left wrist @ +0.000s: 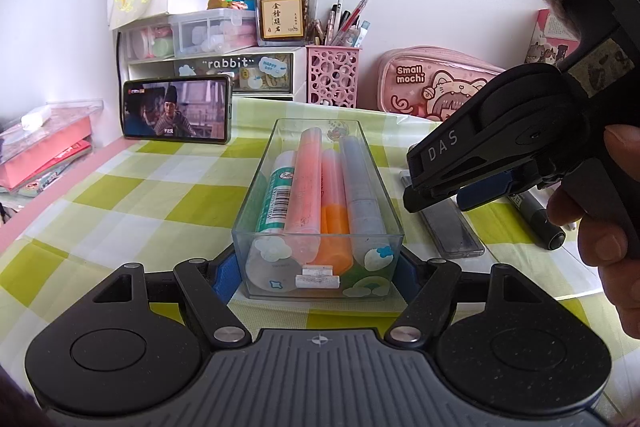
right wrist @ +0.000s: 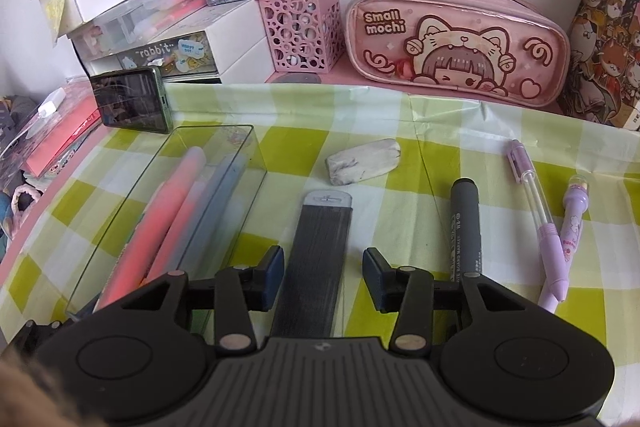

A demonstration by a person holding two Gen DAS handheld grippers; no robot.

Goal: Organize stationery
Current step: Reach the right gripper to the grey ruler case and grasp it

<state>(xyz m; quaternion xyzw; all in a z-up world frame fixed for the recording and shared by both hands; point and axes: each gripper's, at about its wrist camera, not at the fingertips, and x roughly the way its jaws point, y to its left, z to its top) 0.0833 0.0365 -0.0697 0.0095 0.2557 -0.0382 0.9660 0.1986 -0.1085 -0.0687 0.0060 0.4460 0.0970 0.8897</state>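
A clear plastic box (left wrist: 256,183) stands on the green checked cloth, and my left gripper (left wrist: 316,275) is shut on its near end, blue pads against both side walls. Inside lie pink highlighters (left wrist: 306,187), an orange one (left wrist: 334,235), a grey marker (left wrist: 362,187) and a green-labelled tube (left wrist: 276,195). To the right of the box, my right gripper (right wrist: 324,279) is open and angled down over a flat dark case (right wrist: 324,227). Its pads stand on either side of the case with a gap on each side. The same gripper (left wrist: 448,197) shows in the left wrist view in a person's hand.
On the cloth lie a worn white eraser (right wrist: 363,161), a grey board marker (right wrist: 466,227), a clear purple pen (right wrist: 532,195) and a purple bunny pen (right wrist: 572,227). Behind stand a pink pencil case (right wrist: 460,39), a pink pen holder (right wrist: 302,27), drawers and a phone (right wrist: 130,99).
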